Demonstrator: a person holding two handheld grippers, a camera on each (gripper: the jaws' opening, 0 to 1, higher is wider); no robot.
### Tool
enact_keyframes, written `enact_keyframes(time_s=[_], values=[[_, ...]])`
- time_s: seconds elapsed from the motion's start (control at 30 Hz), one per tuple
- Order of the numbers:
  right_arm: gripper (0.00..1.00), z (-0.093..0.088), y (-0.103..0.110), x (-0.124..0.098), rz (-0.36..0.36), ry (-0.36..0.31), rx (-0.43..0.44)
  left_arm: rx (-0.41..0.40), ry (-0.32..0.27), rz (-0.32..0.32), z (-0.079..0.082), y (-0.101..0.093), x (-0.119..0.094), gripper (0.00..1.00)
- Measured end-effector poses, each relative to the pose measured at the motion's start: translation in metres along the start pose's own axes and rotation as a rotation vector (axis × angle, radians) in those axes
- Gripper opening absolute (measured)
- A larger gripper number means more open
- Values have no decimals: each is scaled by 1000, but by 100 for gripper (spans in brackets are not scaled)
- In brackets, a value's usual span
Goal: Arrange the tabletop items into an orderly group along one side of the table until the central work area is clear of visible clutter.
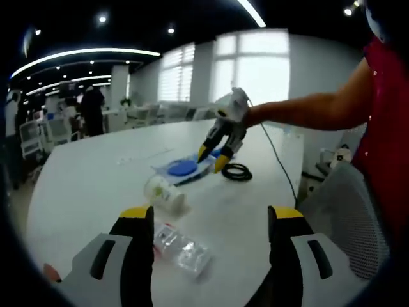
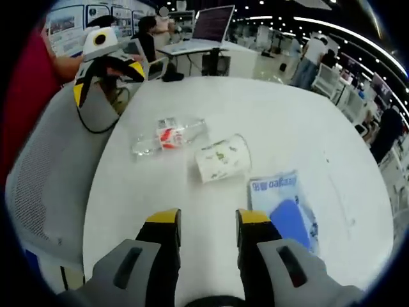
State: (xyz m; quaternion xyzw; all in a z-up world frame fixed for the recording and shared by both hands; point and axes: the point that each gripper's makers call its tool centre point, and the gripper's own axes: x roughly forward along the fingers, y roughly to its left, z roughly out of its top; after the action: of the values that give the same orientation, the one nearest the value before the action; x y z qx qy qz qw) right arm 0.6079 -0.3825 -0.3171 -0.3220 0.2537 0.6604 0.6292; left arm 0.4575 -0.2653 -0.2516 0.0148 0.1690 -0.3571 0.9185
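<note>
- The left gripper (image 1: 211, 240) hangs low over the near edge of the white desk (image 1: 83, 179), its yellow-tipped fingers spread wide with nothing between them. They frame a clear plastic bottle (image 1: 182, 248) lying on its side, likely its next pick.
- The right gripper (image 2: 206, 230) hovers above the desk (image 2: 268, 109) with its fingers narrow, a small gap between them, holding nothing. In the left gripper view it hangs just above the blue packet (image 1: 185, 170), tips pointing down, perhaps to nudge or lift it.
- The items lie loosely clustered mid-desk, not yet lined up: the bottle (image 2: 167, 136) with a red and white label, a paper cup (image 2: 222, 158) tipped on its side just beside it, and the flat blue packet (image 2: 284, 208) near the cup.
- A coiled black cable (image 1: 236, 171) lies just beside the packet, on the person's side.
- The packet bears blue lettering along its top edge, too small and distorted to read. The cup has green markings, and the bottle's label is unreadable.
- Judging by the scatter, the central area is not yet clear.
</note>
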Motion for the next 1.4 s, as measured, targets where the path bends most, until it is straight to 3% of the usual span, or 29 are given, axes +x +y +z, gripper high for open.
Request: enact_keyframes(time_s=[0.37,0.67,0.97,1.4], values=[[37,36,-27,28,64,-93,-15,-27,7,46,-4,9,-3,72],[37,57,-45,50,129,-107,-32,-49,13,89,-7,15,-9,74],[34,59,-51,70,220,-96,-5,-59,16,122,-8,22,-12,74],[23,49,-46,78,336,-59,28,-67,25,138,-10,27,-12,74]])
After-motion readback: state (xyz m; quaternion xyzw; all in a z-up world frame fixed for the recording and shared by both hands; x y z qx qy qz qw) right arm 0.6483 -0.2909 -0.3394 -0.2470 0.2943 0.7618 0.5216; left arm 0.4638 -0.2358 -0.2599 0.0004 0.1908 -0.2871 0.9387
